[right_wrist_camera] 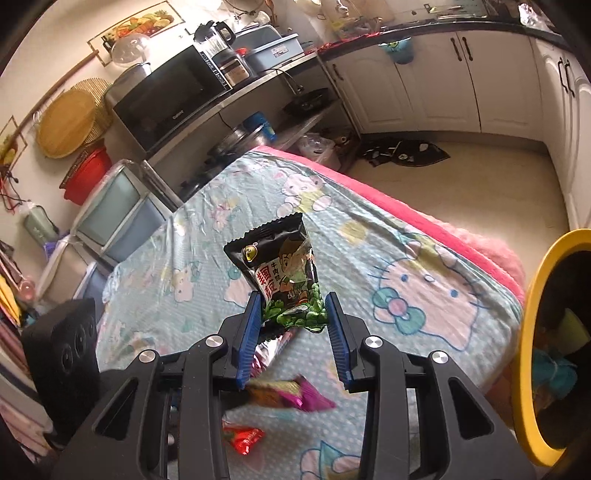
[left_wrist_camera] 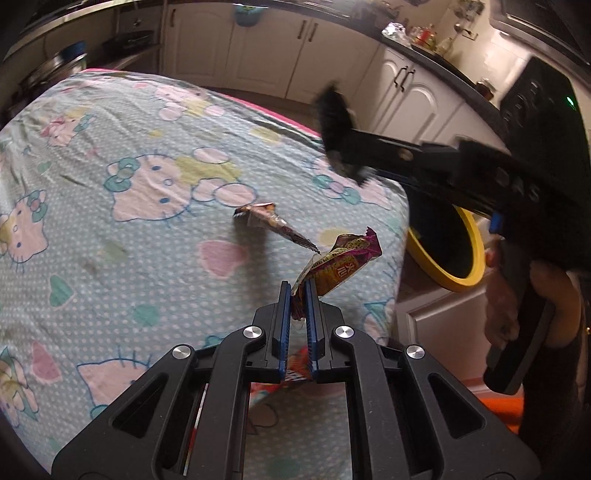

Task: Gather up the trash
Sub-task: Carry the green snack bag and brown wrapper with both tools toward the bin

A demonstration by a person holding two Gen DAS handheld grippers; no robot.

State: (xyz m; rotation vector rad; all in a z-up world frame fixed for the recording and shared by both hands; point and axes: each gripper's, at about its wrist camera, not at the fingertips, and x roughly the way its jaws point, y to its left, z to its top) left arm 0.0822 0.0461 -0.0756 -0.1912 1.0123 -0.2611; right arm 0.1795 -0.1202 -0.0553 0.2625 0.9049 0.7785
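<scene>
Around me is a kitchen, and the table (right_wrist_camera: 369,229) under its cartoon-cat cloth is my landmark. Beyond its far end runs a pale tiled floor (right_wrist_camera: 480,173) up to white cabinets (right_wrist_camera: 436,81) with dark handles under a black countertop (right_wrist_camera: 424,27). Left of the table stands a steel shelf — a black microwave (right_wrist_camera: 166,99) on top, pots below. Warm light falls on the cream wall (right_wrist_camera: 55,55) behind — round woven trays hang there.
</scene>
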